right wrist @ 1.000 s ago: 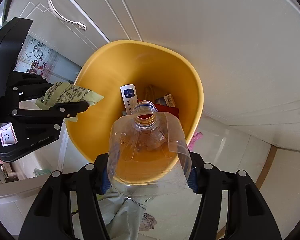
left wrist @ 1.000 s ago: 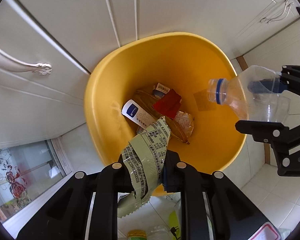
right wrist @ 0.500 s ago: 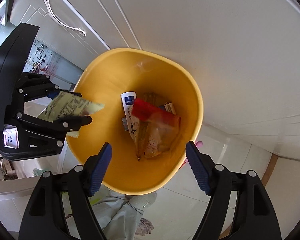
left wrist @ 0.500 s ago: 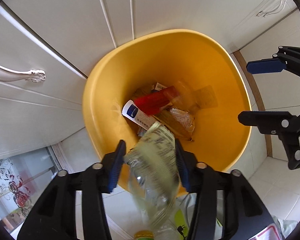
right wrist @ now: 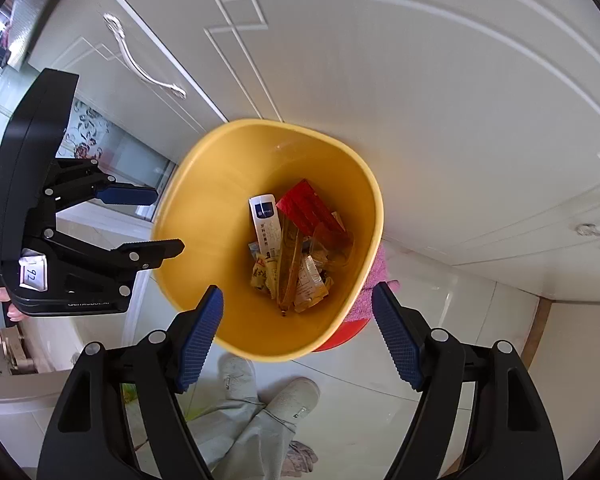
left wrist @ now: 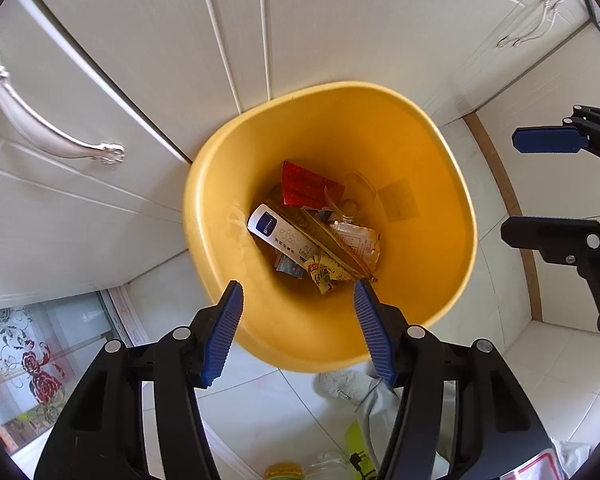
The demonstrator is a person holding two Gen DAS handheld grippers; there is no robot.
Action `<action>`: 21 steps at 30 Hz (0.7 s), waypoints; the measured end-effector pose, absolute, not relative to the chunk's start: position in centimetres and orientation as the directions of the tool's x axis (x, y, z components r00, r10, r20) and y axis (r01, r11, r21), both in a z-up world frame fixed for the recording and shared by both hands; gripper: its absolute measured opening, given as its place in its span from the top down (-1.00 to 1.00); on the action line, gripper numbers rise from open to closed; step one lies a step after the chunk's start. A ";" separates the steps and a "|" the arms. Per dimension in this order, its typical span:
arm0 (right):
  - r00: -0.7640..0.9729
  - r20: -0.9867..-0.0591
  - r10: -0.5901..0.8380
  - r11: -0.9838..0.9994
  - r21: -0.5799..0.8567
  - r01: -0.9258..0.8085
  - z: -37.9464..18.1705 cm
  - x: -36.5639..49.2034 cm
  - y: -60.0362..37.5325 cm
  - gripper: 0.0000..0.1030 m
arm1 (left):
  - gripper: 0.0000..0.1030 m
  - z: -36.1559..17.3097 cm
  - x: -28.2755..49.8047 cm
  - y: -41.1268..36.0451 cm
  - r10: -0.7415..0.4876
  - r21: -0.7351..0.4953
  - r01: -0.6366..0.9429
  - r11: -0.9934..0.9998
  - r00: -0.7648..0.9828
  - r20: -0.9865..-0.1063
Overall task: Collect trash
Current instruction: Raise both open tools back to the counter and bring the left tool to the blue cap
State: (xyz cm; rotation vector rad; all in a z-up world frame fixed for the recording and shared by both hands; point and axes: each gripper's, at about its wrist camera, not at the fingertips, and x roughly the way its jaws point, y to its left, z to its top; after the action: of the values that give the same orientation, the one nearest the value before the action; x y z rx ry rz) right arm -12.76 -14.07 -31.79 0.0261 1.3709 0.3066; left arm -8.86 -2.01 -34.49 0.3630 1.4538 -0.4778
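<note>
Left wrist view looks straight down into a yellow bin [left wrist: 220, 216] standing on the tiled floor [left wrist: 276, 408] against white cabinet doors [left wrist: 148, 40]. The left gripper [left wrist: 298, 304] hangs over the bin's near rim, its jaws opening with nothing between them. The trash lies at the bottom of the bin: a white tube [left wrist: 278, 232], a red packet [left wrist: 304, 184], a clear bottle [left wrist: 354, 196] and crumpled wrappers [left wrist: 326, 274]. The right gripper [left wrist: 520, 184] shows at the right edge, over the bin's far side; in the right wrist view its jaws [right wrist: 296, 308] stand apart and empty. Below them a trouser leg [right wrist: 236, 412] and a shoe [right wrist: 296, 396] stand on the floor by the bin.
</note>
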 end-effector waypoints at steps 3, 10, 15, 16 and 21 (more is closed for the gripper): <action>0.188 -0.955 0.229 0.962 0.192 -0.193 -30.3 -13.5 -14.2 -0.49 | -0.12 -33.2 -9.3 -2.0 -0.096 -0.046 0.514 0.856 0.070 -0.993; 0.251 -0.943 0.217 0.968 0.175 -0.178 -25.9 -15.7 -13.9 -0.49 | -0.12 -29.0 -11.0 -1.6 -0.116 -0.039 0.507 0.861 0.119 -0.986; 0.309 -0.928 0.209 0.973 0.167 -0.158 -22.6 -17.4 -13.8 -0.49 | -0.13 -25.6 -12.6 -1.6 -0.127 -0.023 0.501 0.865 0.174 -0.977; 0.322 -0.925 0.203 0.975 0.161 -0.153 -21.9 -17.7 -13.7 -0.49 | -0.14 -24.7 -13.0 -1.5 -0.126 -0.012 0.500 0.866 0.194 -0.973; 0.401 -0.896 0.190 0.980 0.151 -0.129 -17.9 -19.5 -13.8 -0.49 | -0.15 -20.3 -14.8 -1.3 -0.133 0.024 0.486 0.874 0.286 -0.949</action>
State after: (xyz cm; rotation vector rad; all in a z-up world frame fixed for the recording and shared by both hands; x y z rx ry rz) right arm -19.47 -13.79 -17.95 0.0606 1.1402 0.2016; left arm -14.76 -1.28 -20.28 0.3373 1.2161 -0.4243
